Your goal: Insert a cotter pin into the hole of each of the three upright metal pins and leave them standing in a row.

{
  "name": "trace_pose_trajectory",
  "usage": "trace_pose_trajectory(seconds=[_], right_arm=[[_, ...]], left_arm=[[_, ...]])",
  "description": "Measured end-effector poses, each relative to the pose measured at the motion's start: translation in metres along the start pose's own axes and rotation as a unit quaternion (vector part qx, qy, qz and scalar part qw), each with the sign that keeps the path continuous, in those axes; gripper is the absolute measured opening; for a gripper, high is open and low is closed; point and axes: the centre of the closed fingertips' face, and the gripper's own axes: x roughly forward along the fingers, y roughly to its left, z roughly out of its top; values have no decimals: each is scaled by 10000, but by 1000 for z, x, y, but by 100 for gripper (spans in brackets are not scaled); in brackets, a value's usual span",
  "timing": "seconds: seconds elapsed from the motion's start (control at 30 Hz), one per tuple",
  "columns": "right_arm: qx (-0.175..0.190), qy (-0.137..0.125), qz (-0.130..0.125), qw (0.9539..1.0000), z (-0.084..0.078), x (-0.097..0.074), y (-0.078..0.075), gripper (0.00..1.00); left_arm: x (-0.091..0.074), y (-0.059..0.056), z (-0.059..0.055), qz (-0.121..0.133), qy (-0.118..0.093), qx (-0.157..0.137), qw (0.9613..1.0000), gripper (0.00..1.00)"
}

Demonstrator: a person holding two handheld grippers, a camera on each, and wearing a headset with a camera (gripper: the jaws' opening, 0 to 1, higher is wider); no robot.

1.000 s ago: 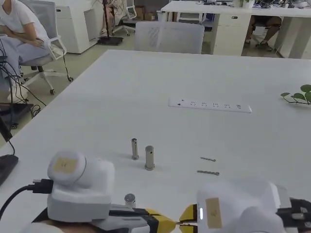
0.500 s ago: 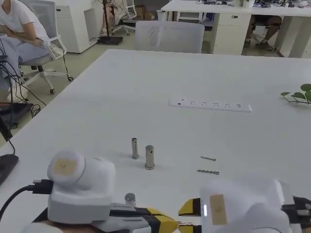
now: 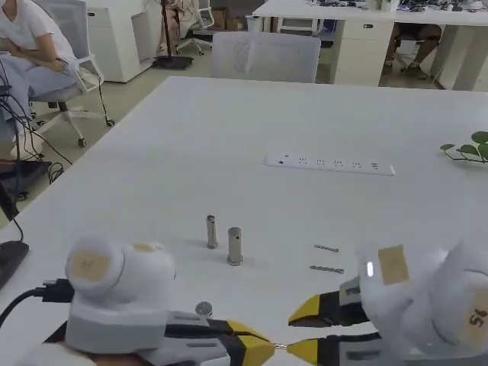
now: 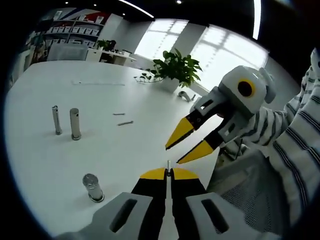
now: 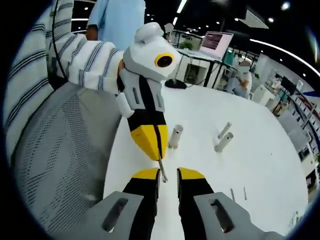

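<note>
The left gripper (image 3: 263,351) is clamped on a cotter pin (image 4: 168,164), tip protruding, beside the nearest upright metal pin (image 3: 203,310), probably for a re-grip. Two more upright pins (image 3: 235,247) stand beyond, spare cotter pins (image 3: 326,270) lie further right, and the right gripper (image 3: 303,329), jaws apart, brackets the held tip

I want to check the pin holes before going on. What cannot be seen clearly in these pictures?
- Nearest metal pin: lower part hidden by the left gripper, head view; its hole is unclear.
- Held cotter pin: mostly hidden inside the shut jaws, left gripper view.
- Loose cotter pins: too small for detail, head view.
</note>
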Motion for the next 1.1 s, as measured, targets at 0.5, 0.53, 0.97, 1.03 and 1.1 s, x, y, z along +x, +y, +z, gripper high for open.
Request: trace_pose_trajectory(seconds=[0.5,0.53,0.97,1.03,1.1], right_arm=[[1215,-902,622,9865,5,-14,1,16],[1233,-914,657,9860,5,-14,2,16],[1174,-872,939,9848,12,-9,11,13],[1154,-844,976,9849,12,-9,13,12],[1105,-806,1010,9854,11,-8,15,12]], left_arm=[[-9,-5,8,-406,-189,504,9977,0],[-10,-5,8,-446,-201,567,9972,0],[-12,-21,15,-882,-324,1336,9866,0],[-12,-22,14,-898,-323,1371,9859,0],[-12,-22,14,-925,-335,1434,9848,0]])
